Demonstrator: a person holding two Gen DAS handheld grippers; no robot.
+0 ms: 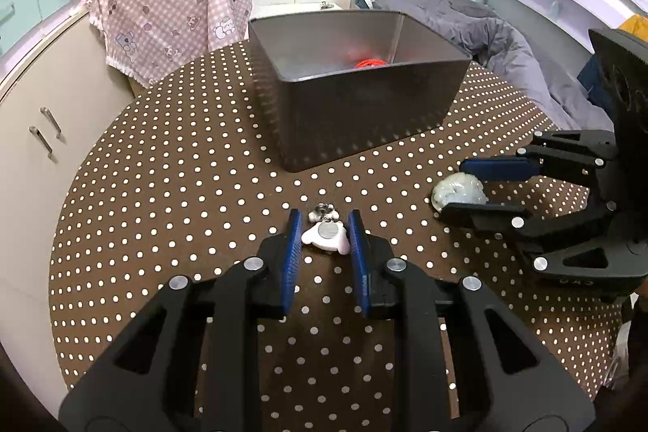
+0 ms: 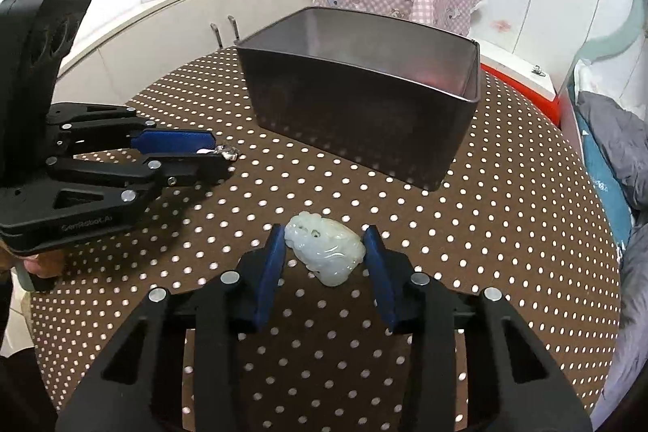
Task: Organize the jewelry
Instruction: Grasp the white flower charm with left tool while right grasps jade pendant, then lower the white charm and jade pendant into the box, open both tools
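Note:
A small white and silver charm (image 1: 326,234) lies on the dotted tablecloth between the blue pads of my left gripper (image 1: 324,229), which is open around it with small gaps on both sides. A pale carved jade pendant (image 2: 324,252) lies between the pads of my right gripper (image 2: 324,243), open around it. In the left wrist view the pendant (image 1: 457,191) sits between the right gripper's fingers (image 1: 498,169). In the right wrist view the left gripper (image 2: 214,148) is at the left, with the charm's tip (image 2: 229,152) showing. A dark grey bin (image 1: 356,96) stands behind, with something red (image 1: 370,62) inside.
The round table has a brown white-dotted cloth (image 1: 182,189). A pink checked cloth (image 1: 174,7) hangs over a chair behind. Cream cabinets (image 1: 40,132) stand left of the table, and a bed with grey bedding (image 1: 486,31) is to the right.

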